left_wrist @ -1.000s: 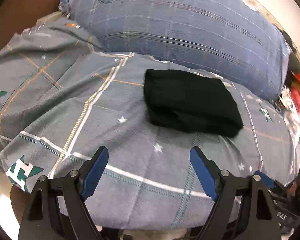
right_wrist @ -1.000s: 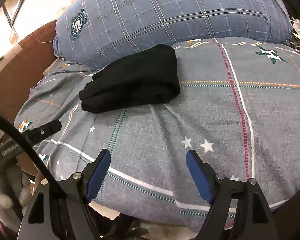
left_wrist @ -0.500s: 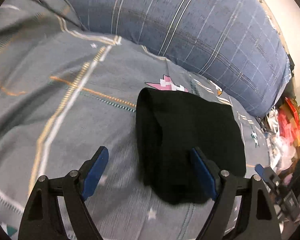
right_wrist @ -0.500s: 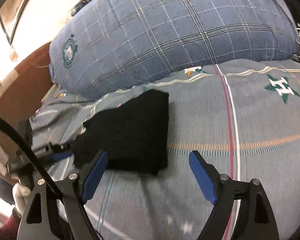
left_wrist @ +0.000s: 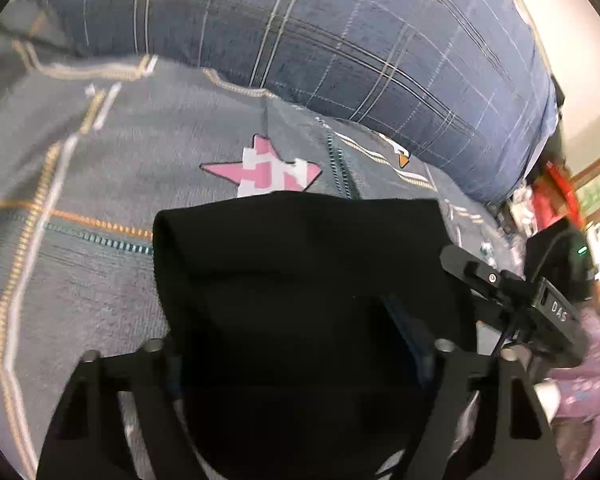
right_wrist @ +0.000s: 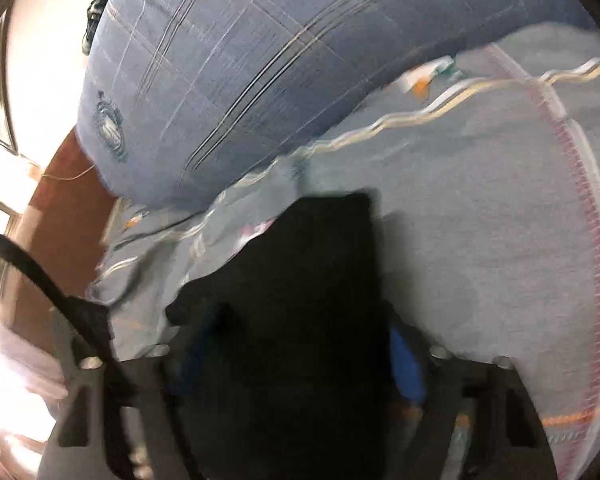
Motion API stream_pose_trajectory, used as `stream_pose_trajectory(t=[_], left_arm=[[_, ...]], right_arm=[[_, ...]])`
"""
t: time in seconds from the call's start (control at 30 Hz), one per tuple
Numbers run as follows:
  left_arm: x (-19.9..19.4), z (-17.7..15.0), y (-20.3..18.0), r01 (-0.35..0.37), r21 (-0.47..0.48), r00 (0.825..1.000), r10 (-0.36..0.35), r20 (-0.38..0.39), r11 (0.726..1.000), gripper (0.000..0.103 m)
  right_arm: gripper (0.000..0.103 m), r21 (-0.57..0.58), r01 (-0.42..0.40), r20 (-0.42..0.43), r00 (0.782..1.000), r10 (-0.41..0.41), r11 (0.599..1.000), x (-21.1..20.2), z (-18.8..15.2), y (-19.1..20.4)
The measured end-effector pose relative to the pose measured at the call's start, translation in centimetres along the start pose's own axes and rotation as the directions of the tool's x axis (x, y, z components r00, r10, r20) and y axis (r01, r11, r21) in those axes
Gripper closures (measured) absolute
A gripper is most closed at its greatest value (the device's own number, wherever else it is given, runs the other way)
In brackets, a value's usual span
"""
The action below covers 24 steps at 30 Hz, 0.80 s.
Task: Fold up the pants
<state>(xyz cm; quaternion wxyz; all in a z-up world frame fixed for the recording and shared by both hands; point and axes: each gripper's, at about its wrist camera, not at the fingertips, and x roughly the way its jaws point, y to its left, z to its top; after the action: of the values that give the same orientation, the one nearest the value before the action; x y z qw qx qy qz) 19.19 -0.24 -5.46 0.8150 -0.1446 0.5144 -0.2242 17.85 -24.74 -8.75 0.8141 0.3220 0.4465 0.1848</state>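
Left gripper (left_wrist: 296, 344) spread wide, straddling folded black pants (left_wrist: 300, 280) just below pink star (left_wrist: 266, 172) (likely lining up a grab). Right gripper (right_wrist: 296, 344), right view: also spread around pants (right_wrist: 300, 300), same star (right_wrist: 256, 232) peeking beside them; blurred.

Left gripper (left_wrist: 296, 340) fingers (left_wrist: 404, 332) behind pants (left_wrist: 300, 280)

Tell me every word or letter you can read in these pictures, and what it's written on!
"DAS": white letters on the right gripper, seen at the edge of the left wrist view.
Pink star patch on the bedsheet: blocky white letters, half hidden by the black pants, not readable.
Round crest on the blue plaid pillow: too blurred to read.
Nothing else readable.
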Motion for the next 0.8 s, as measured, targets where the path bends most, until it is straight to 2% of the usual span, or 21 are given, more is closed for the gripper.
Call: stream_pose_trajectory(t=[0.03, 0.1, 0.13, 0.17, 0.3, 0.47, 0.63, 0.8], left_arm=[[-0.5, -0.1, -0.5, -0.001, 0.006, 1.0, 0.001, 0.009, 1.0, 0.037], [-1.6, -0.2, -1.2, 0.014, 0.005, 1.0, -0.014, 0.021, 1.0, 0.044], [-2.3, -0.3, -1.5, 0.026, 0.003, 0.999, -0.026, 0.03, 1.0, 0.046], [-2.9, -0.3, -1.9, 0.037, 0.002, 0.999, -0.037, 0.039, 0.999, 0.046], [-4.9, 0.3, -4.8, 0.052, 0.035, 0.995, -0.054, 0.081, 0.998, 0.046], [-5.5, 1.2, -7.5, 0.071, 0.076, 0.993, -0.078, 0.094, 0.995, 0.046], [-3.3, 1.9, -9.7, 0.066, 0.095, 0.996, -0.072, 0.06, 0.993, 0.046], [0.0, 2.0, -11.3, 0.056, 0.095, 0.998, -0.058, 0.017, 0.994, 0.046]], right_arm=[[0.035, -0.049, 0.021, 0.004, 1.0, -0.021, 0.999, -0.3, -0.2, 1.1], [0.047, -0.083, 0.015, 0.006, 1.0, -0.015, 0.996, -1.1, -0.6, 2.2], [0.053, -0.086, 0.002, 0.008, 1.0, -0.002, 0.996, -1.5, -0.6, 2.6], [0.055, -0.084, -0.024, 0.011, 1.0, 0.025, 0.996, -2.3, -0.7, 3.0], [0.055, -0.101, -0.055, 0.058, 0.996, 0.061, 0.993, -5.1, -0.7, 4.6], [0.055, -0.108, -0.089, 0.129, 0.986, 0.103, 0.99, -9.8, -0.2, 5.4], [0.055, -0.089, -0.052, 0.166, 0.984, 0.066, 0.995, -11.7, 0.4, 4.5], [0.055, -0.033, -0.011, 0.187, 0.982, 0.017, 0.999, -12.8, 0.0, 1.2]])
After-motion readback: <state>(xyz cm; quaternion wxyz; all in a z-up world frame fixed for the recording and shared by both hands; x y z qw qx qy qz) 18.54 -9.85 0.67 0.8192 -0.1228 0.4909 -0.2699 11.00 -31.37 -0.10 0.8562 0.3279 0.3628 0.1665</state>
